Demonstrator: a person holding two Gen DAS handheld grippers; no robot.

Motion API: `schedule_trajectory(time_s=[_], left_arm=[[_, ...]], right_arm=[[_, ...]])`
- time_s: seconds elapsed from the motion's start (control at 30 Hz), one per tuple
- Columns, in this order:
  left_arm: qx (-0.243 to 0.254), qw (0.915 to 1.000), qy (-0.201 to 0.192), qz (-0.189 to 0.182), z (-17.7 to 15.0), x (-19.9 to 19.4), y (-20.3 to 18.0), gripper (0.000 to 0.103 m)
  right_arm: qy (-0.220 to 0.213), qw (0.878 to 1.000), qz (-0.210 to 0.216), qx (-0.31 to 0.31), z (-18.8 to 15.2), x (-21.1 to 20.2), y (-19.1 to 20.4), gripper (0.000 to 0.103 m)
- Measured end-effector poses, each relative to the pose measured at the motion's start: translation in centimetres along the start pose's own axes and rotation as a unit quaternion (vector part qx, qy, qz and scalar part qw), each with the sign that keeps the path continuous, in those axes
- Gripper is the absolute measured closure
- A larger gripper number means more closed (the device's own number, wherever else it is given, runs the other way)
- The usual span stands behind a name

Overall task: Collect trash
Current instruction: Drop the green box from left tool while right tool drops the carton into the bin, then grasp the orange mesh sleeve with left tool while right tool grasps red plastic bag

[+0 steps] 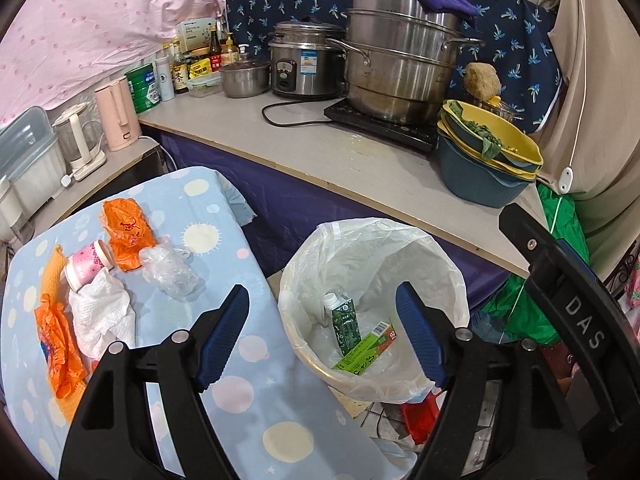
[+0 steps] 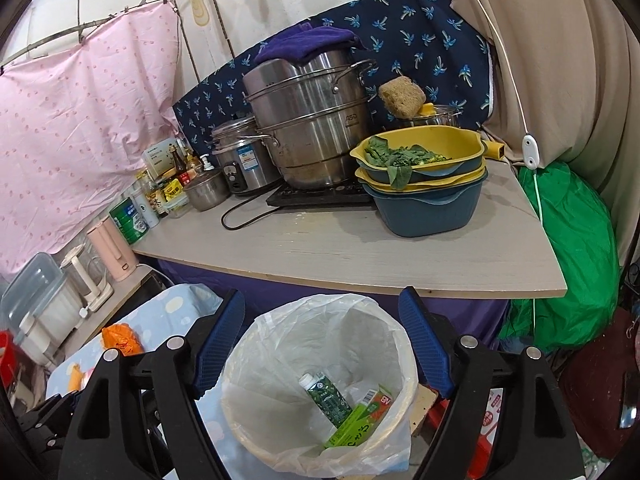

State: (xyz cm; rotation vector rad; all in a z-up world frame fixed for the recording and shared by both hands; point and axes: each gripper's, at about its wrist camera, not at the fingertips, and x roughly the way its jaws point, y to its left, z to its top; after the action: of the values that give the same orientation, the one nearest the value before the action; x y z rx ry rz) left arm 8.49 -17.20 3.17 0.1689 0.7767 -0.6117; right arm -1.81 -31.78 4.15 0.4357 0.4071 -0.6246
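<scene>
Both the left gripper (image 1: 322,332) and the right gripper (image 2: 322,336) hang released and empty above the lined bin (image 1: 452,272), which holds two cartons. The remaining trash, a pink cup (image 1: 86,266), white tissue (image 1: 102,312), clear wrap (image 1: 172,272) and orange bags (image 1: 128,236), lies left on the blue cloth (image 1: 256,400). The wrap and bags are flimsy, so a shallow pinch may slip, or snag the cloth and drag it.

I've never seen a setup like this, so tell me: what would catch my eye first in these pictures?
Probably the white-lined trash bin in the foreground, with a green carton and a green-and-orange box lying in it. On the blue dotted cloth to its left lie orange plastic bags, a pink cup and a white paper towel. Behind, a tall steel steamer pot stands on the counter.
</scene>
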Motion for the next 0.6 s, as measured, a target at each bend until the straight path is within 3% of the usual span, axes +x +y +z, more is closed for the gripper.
schedule_trajectory(time_s=[0.27,0.6], left_arm=[[-0.045,0.9989,-0.007,0.009,-0.6,-2.1,3.9,0.022],[-0.114,0.9911,0.001,0.069,-3.3,-4.5,12.2,0.017]], right_arm=[[0.000,1.000,0.017,-0.025,-0.6,-1.4,2.8,0.027],[0.028,0.995,0.058,-0.070,-3.7,-2.3,9.1,0.026]])
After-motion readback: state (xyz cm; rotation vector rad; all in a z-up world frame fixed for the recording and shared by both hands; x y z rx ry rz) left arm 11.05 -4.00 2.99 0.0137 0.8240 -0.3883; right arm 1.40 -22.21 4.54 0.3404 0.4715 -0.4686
